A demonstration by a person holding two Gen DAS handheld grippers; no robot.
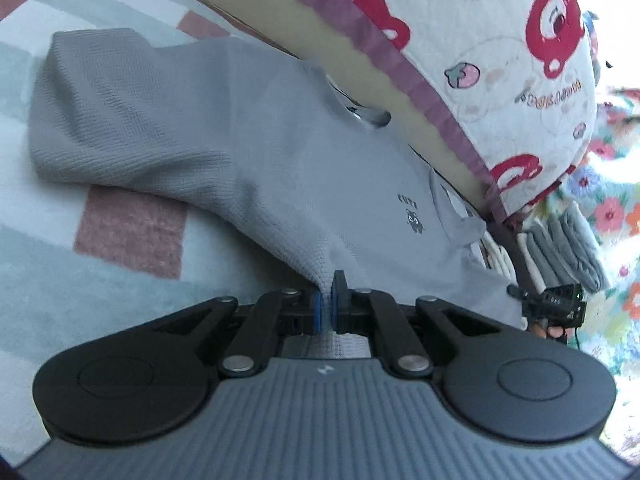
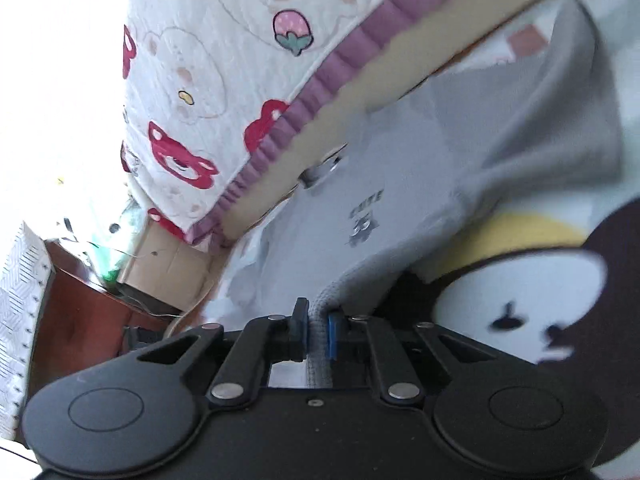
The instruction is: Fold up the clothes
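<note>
Left gripper (image 1: 329, 304), black with blue pads, is clamped on a pinched fold of the grey waffle-knit T-shirt (image 1: 208, 128); the cloth rises between the pads and a strip of it shows behind them, over the ribbed grey housing, which carries a small pale mark too small to read. Right gripper (image 2: 318, 334), of the same build, is clamped on a ribbed grey hem of the same garment (image 2: 400, 184); the hem passes between the two pads.

Beyond the left gripper the T-shirt lies spread on a pale rug with pink and grey-green blocks (image 1: 128, 236); one sleeve extends to the upper left; a small dark chest print reads "CUTE" above a cartoon figure (image 1: 414, 216); in the right wrist view the same print is blurred. Beside the right gripper lies a dark cushion with a white cartoon face and yellow edge (image 2: 520, 300).

Farther on, the T-shirt's far edge lies just beside a bed base; above it hangs a white quilted cover with red bear prints, strawberries and a purple frilled trim (image 1: 500, 60); lettering on the cover is unreadable. To the right, folded grey and white garments (image 1: 560, 244) stand stacked near a floral cloth.
</note>
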